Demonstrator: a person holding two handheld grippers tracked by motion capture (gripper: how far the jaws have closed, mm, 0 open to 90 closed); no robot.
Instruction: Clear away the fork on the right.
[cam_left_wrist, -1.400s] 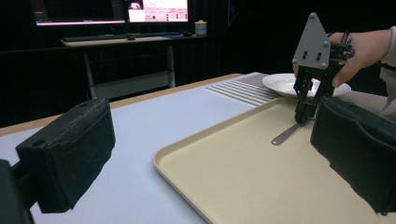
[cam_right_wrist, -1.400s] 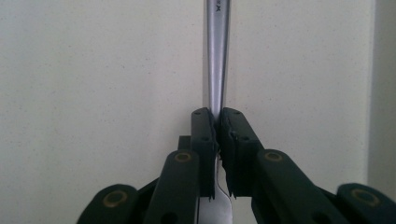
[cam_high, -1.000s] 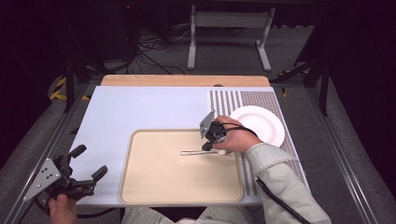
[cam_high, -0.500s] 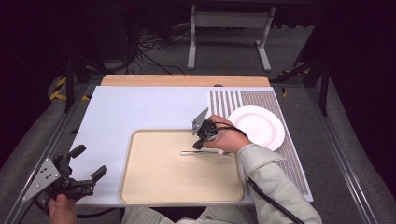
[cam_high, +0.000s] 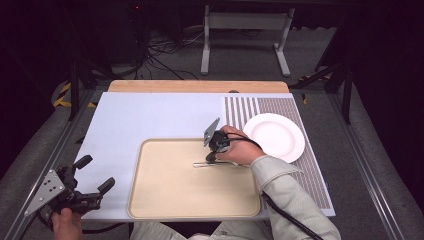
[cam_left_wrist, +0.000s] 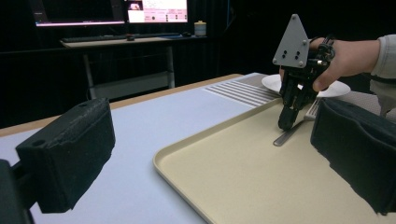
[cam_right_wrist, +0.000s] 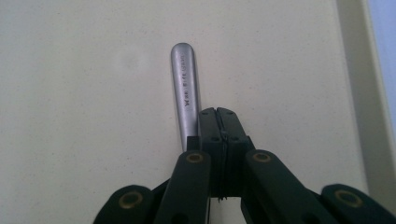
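Since a second ago my right gripper (cam_high: 212, 157) has slid left and down from the tray's (cam_high: 165, 200) right rim onto it; its jaws are pressed together with nothing between, tips just right of the fork's (cam_right_wrist: 185, 93) handle at frame centre. Lower left, my left gripper (cam_high: 92, 176) hangs with jaws apart over the pale blue mat (cam_high: 150, 115), a white plate (cam_high: 276, 136) at right, dark room behind.

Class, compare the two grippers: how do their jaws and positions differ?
The left gripper has its jaws spread open, while the right gripper has its jaws shut together. The left sits off the tray near the table edge; the right points down beside the utensil handle. Both are hand-held.
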